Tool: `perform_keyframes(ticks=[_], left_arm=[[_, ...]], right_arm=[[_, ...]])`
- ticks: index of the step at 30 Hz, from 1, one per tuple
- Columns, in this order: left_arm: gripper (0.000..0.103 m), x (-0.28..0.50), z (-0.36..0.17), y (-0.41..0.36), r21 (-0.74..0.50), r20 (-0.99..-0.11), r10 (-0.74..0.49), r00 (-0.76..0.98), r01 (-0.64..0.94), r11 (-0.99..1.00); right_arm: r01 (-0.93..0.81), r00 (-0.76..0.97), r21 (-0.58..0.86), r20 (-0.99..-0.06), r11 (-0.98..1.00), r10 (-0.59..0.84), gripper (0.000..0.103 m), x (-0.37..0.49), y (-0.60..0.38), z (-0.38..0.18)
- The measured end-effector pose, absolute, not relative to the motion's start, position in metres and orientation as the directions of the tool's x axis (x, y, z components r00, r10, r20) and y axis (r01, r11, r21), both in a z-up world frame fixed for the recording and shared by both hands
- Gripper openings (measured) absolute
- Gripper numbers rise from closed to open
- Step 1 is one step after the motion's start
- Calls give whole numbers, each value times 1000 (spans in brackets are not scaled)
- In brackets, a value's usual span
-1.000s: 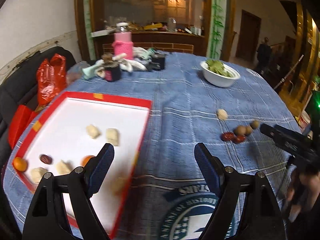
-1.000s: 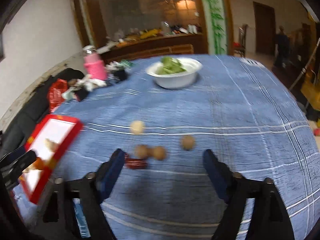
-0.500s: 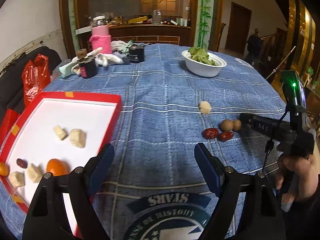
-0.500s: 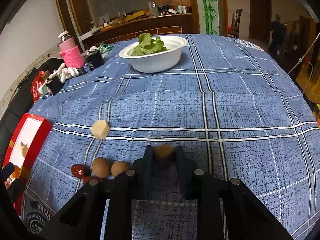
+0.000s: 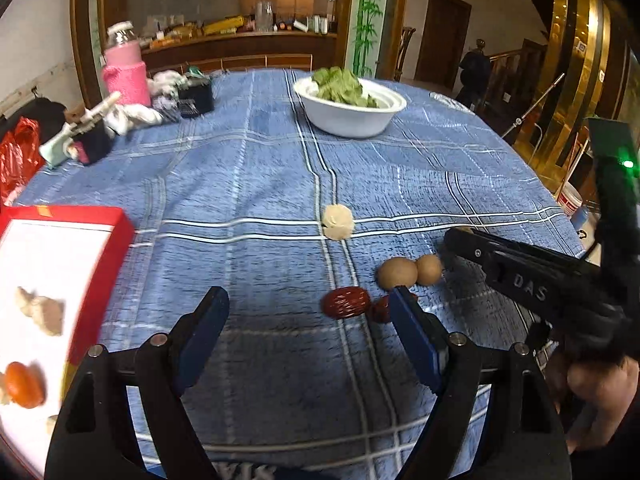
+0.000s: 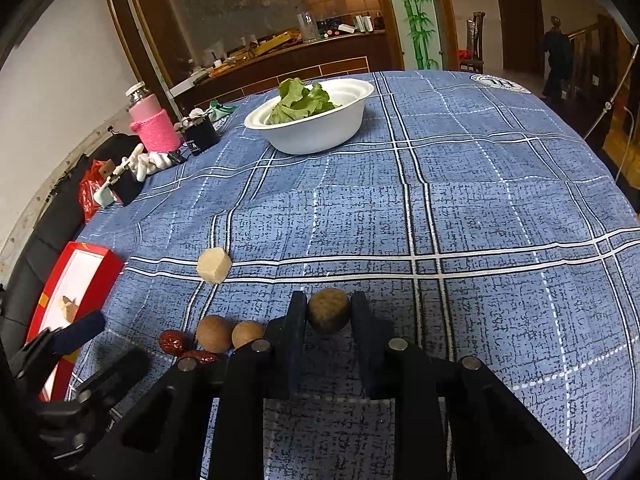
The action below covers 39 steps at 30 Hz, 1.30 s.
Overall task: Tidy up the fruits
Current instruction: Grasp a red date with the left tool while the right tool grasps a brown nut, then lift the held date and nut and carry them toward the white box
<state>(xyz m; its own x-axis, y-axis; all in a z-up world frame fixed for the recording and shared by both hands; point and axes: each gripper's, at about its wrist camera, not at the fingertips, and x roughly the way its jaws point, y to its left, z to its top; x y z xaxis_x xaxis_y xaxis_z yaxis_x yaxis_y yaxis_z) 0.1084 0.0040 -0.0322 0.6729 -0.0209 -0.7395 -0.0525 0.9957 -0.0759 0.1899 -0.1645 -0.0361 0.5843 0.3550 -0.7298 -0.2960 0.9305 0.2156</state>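
Observation:
In the right wrist view my right gripper (image 6: 329, 306) is shut on a round brown fruit (image 6: 329, 311) that rests on the blue checked cloth. Left of it lie two more brown fruits (image 6: 214, 333), two red dates (image 6: 172, 341) and a pale chunk (image 6: 214, 265). My left gripper (image 5: 308, 304) hangs open just short of the red dates (image 5: 346, 302); its right finger partly hides one date. The brown fruits (image 5: 397, 273) sit just beyond. The red-rimmed white tray (image 5: 68, 216) at the left holds pale chunks and an orange fruit (image 5: 24, 384).
A white bowl of greens (image 5: 348, 110) stands at the back. A pink bottle (image 5: 124, 72), black jars and a red bag (image 5: 18, 160) crowd the far left. The right gripper's black body (image 5: 520, 280) and a hand are close on the right, near the table's edge.
My right gripper's jaws closed on the round brown fruit. My left gripper swung right, away from the tray and toward the dates and brown fruits.

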Motion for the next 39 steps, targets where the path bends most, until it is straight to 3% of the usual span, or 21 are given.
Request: perform_keyframes(ticks=[6, 7, 8, 13, 15, 16, 17, 39], left_arm=[[57, 116, -41, 4, -82, -746, 8, 665, -104, 991], [45, 117, -42, 4, -71, -754, 20, 657, -111, 991], [41, 118, -45, 3, -60, -767, 27, 641, -114, 992], [42, 118, -48, -2, -40, -774, 34, 632, -103, 994], [33, 118, -48, -2, -28, -774, 50, 632, -113, 993], [20, 117, -48, 0, -20, -774, 63, 630, -123, 992], [16, 116, -47, 2, -24, -775, 61, 629, -126, 992], [16, 48, -19, 32, -113, -712, -16, 702, -92, 989]], right_arm=[[-301, 574, 234, -730, 924, 372, 24, 191, -166, -37], [-302, 573, 236, -730, 924, 373, 24, 191, -166, -37], [-302, 571, 237, -730, 923, 375, 24, 191, -166, -37], [-305, 570, 237, -731, 922, 376, 24, 191, -166, -38], [-304, 571, 237, -730, 922, 376, 24, 191, -166, -38], [-305, 571, 238, -730, 922, 377, 24, 191, -167, -38], [-305, 571, 238, -729, 922, 377, 24, 191, -167, -37], [-332, 604, 198, -706, 922, 369, 24, 182, -161, -28]])
